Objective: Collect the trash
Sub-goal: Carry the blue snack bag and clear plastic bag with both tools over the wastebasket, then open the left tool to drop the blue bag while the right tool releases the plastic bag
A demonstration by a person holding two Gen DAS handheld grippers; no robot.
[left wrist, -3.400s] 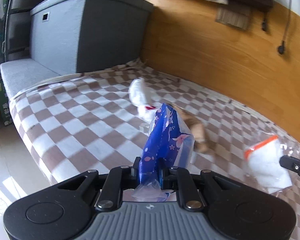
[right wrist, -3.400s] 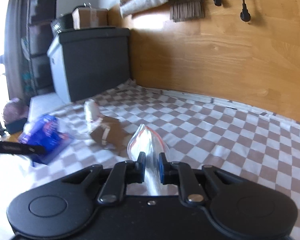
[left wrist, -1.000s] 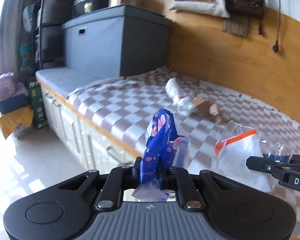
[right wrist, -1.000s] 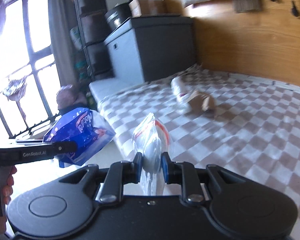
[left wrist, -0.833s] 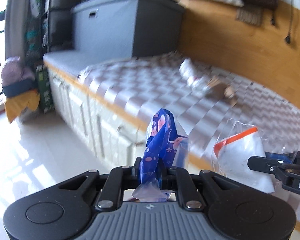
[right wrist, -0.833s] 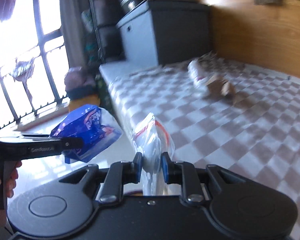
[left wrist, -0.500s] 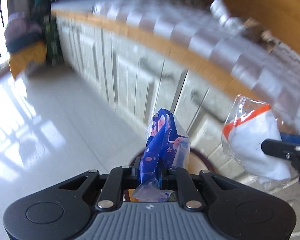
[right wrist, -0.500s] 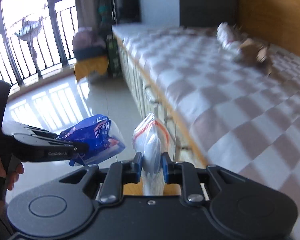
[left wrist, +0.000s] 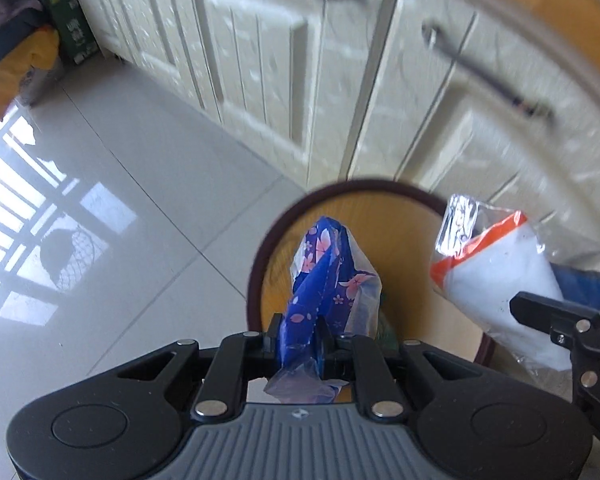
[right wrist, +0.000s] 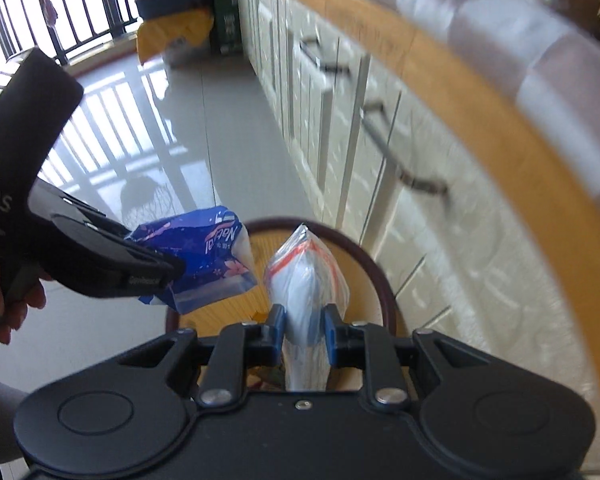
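Both grippers have dropped from the checked bed down over the bin

Left gripper [left wrist: 298, 334] pinches the blue wrapper [left wrist: 332, 280], right gripper [right wrist: 303, 330] clamps the clear bag [right wrist: 306, 280]; both hang above the round bin [left wrist: 260, 248] beside the white cabinet [left wrist: 260, 60]

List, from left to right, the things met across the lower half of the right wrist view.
Hand → left gripper → blue wrapper → clear bag → bin rim → cabinet doors
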